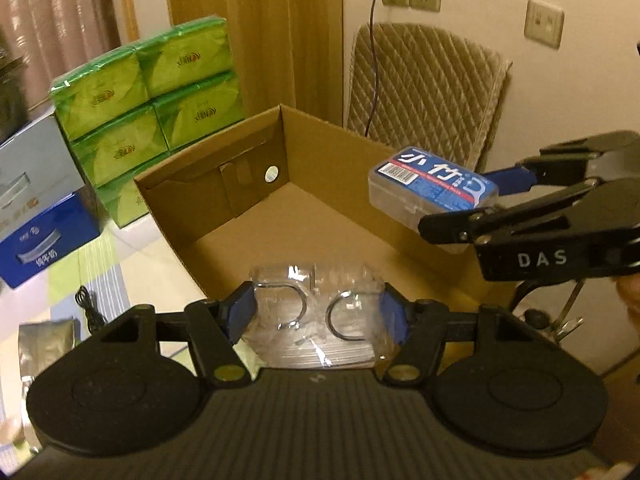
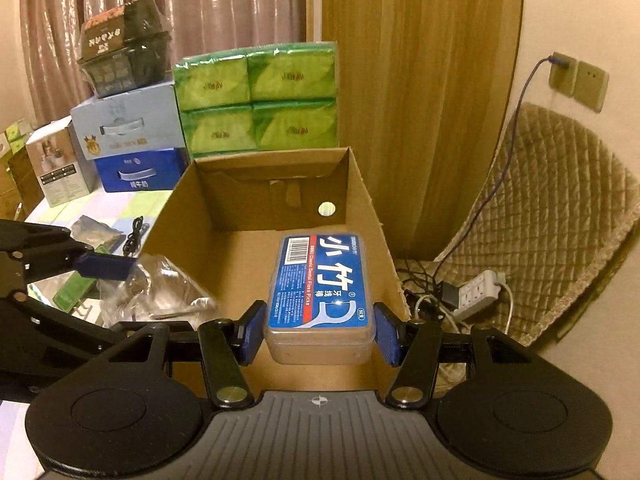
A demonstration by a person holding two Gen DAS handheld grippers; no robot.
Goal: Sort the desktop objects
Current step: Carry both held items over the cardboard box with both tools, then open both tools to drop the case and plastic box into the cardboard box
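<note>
My left gripper (image 1: 318, 314) is shut on a clear plastic packet of metal hooks (image 1: 316, 312), held over the near edge of an open cardboard box (image 1: 320, 208). My right gripper (image 2: 320, 330) is shut on a clear dental floss pick box with a blue label (image 2: 320, 288), held above the same cardboard box (image 2: 224, 208). In the left wrist view the floss box (image 1: 432, 192) and right gripper (image 1: 468, 204) hang over the box's right wall. In the right wrist view the hook packet (image 2: 160, 284) and left gripper (image 2: 120, 276) sit at the box's left wall.
Stacked green tissue packs (image 2: 256, 100) and blue and grey cartons (image 2: 132, 152) stand behind the box. A black cable (image 2: 134, 234) and a foil pouch (image 2: 94, 228) lie on the checked tablecloth at left. A quilted chair (image 2: 560, 208) and a power strip (image 2: 476, 292) are at right.
</note>
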